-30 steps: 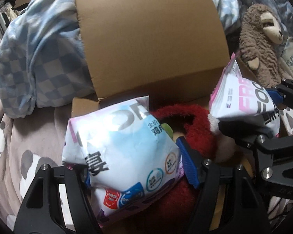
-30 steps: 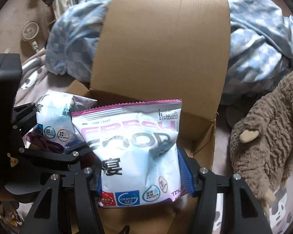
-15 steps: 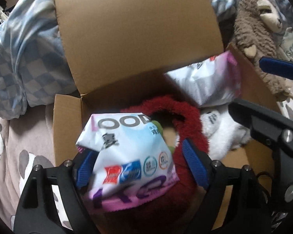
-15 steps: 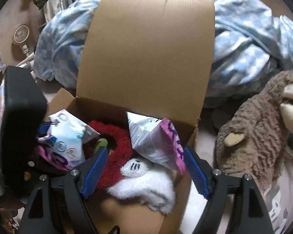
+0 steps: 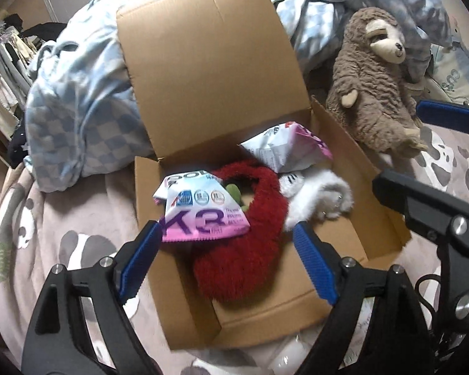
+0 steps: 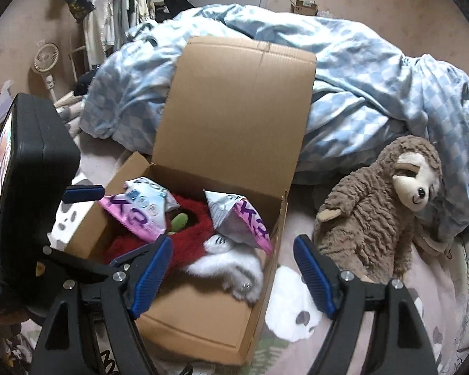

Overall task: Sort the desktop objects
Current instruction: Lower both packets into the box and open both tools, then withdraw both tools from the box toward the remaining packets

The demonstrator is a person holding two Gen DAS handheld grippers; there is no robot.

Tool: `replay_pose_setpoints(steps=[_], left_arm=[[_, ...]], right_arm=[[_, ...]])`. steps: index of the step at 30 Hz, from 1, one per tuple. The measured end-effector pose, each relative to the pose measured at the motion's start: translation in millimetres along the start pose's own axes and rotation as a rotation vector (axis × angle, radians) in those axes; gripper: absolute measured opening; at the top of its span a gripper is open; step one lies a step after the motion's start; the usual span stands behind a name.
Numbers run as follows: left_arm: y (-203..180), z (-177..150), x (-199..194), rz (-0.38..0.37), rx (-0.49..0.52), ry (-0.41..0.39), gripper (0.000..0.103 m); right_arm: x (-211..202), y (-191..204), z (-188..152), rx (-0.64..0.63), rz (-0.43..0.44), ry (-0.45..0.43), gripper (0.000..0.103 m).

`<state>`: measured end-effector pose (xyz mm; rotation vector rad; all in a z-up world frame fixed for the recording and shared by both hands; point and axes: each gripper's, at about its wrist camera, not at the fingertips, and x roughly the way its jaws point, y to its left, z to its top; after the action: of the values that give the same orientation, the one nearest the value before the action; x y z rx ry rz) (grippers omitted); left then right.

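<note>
Bedroom, panda-print bedsheet point(image 6: 292, 304), checked duvet point(image 6: 359, 72), cardboard box point(image 6: 203, 322)

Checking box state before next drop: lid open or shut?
Open. The box lid stands upright behind it, contents exposed.

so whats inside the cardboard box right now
Inside the cardboard box: two snack pouches lying on a red plush, a white plush, and a bit of something green. Whatever lies beneath them is covered.
</note>
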<state>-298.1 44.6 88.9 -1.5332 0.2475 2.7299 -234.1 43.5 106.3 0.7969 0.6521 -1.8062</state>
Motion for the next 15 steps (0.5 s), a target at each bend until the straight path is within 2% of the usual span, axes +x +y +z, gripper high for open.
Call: replay_pose_setpoints(steps=[6,15], left_arm=[[-13,-23,-22,0.015,0.015,-0.015,0.087],[-30,-66,-37,0.019,0.018,0.01,0.088]], right_arm=[[-28,4,-22,0.012,0.007,0.002,0.081],[-52,10,-66,0.017,0.015,0.021,0.081]])
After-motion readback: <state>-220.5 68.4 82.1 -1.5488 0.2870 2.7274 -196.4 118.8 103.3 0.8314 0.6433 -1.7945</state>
